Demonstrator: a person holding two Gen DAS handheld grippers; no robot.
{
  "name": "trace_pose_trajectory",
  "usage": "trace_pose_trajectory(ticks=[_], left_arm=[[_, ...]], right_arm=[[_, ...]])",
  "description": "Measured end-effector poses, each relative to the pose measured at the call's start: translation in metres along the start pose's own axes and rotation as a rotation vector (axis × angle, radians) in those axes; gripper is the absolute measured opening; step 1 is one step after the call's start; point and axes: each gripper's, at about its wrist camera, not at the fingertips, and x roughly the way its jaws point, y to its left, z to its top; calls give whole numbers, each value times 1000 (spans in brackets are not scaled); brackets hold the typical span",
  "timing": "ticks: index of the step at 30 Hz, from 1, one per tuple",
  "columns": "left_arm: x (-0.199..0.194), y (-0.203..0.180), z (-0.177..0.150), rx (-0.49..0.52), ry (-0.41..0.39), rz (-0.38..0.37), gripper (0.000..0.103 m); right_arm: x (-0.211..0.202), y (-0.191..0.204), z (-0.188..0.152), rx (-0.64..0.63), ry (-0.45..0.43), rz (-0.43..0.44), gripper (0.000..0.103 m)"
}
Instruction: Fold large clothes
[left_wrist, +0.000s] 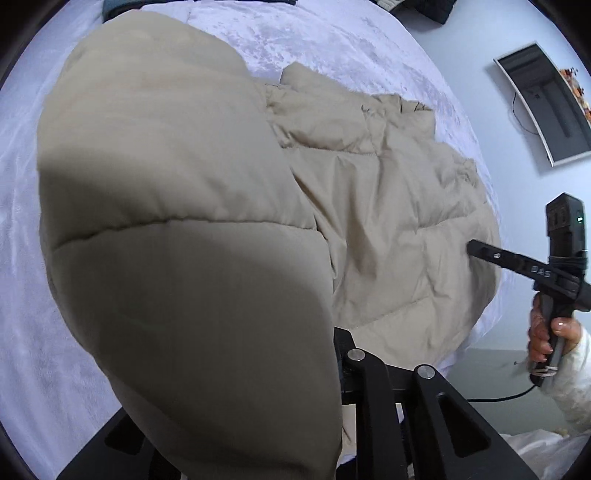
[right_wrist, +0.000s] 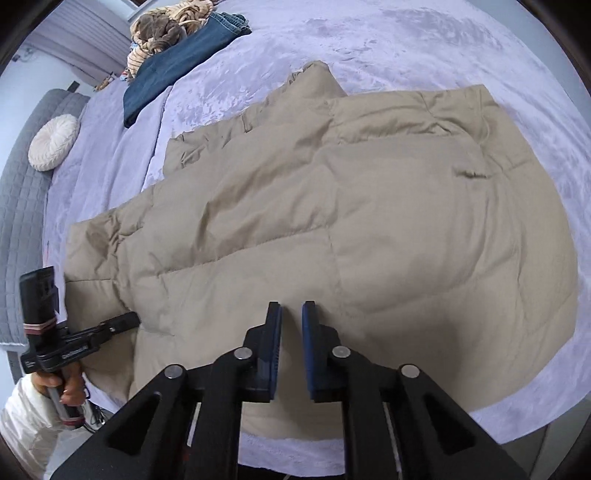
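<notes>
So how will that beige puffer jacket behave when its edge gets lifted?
Probably floppy: the jacket creases and drapes where the left gripper holds its edge. Likely light for its bulk, given the puffy quilted panels. The smooth shell may slip out of a narrow pinch.

Beige quilted puffer jacket (left_wrist: 388, 206) spread flat on a pale lavender plush bedspread (left_wrist: 332, 48), one padded fold (left_wrist: 177, 229) of it lifted close against the lens and hiding most of the left gripper (left_wrist: 334, 363) (only black linkage arms visible below the fold, fabric pinched up at their tip). At the jacket's right edge, the right gripper (left_wrist: 471, 247), black fingertips just touching the hem, gripped by a hand (left_wrist: 546, 332) in a white sleeve. Beyond the jacket's right side, a dark wall-mounted screen (left_wrist: 546, 103).
</notes>
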Motion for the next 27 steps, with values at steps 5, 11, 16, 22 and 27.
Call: trace_pose_trajectory(ticks=[5,11,16,22,27], left_arm=[[-41,-67,6,-8,-63,-40,21],[-38,-158,28,27,-54,-38,21],[-7,-215,55,47,-16,26,22],[23,-260,85,117,39,7,27],[68,-283,102,131,143,-149,60]], right_arm=[[27,-10,25,-67,18,58,10],[71,-26,46,-29,66,148,4],[97,-36,58,59,103,234,0],[49,-89,51,162,78,388,0],[2,-144,23,242,-1,392,3]])
